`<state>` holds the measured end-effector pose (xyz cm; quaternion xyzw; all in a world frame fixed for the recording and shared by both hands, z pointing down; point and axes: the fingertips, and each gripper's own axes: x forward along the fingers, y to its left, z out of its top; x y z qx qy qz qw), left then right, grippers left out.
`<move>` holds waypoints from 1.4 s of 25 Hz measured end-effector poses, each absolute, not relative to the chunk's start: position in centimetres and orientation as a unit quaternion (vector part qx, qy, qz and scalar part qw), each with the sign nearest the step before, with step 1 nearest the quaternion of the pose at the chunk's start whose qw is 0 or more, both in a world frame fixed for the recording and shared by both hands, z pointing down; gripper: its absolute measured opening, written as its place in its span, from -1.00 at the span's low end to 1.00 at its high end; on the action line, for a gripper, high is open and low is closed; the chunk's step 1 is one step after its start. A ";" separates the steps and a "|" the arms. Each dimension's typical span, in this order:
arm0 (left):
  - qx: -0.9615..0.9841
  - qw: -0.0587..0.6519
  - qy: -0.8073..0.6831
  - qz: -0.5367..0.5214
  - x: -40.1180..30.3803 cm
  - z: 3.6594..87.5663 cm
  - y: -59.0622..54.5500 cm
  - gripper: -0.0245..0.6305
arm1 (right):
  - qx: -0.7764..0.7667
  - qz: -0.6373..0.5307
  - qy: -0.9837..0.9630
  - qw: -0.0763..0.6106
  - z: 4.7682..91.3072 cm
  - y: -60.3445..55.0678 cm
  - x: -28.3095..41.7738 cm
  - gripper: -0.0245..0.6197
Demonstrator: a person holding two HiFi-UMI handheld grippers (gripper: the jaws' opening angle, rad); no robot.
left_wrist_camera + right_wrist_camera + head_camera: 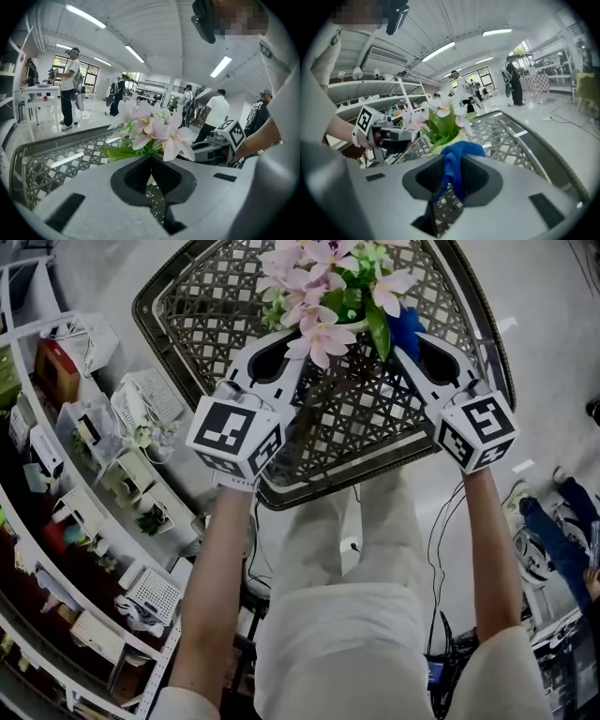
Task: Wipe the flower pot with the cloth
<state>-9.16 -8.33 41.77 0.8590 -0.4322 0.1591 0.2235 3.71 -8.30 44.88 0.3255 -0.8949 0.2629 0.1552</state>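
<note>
A pale flower pot [354,326] with pink flowers [323,287] stands on a woven lattice table [216,306]. My left gripper [302,357] reaches in from the pot's left. Its jaws are shut at the pot's rim under the blooms [150,126], which hide the pot in the left gripper view. From the right, my right gripper [403,348] is shut on a blue cloth [405,329]. The cloth [454,164] bunches out past the jaw tips, close against the pot [457,136]. The right gripper view shows the left gripper [393,133] across the flowers.
Shelves [84,474] packed with white devices and boxes run along the left. Cables [441,549] trail on the floor by the person's legs, and another person's shoes [539,521] are at the right. Several people [70,86] stand in the hall beyond the table [61,159].
</note>
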 end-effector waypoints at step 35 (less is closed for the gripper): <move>0.869 0.232 -0.403 0.170 -8.0 44.2 -10.9 -0.86 | 0.273 0.293 -0.904 0.150 45.4 -6.4 1.0 -0.55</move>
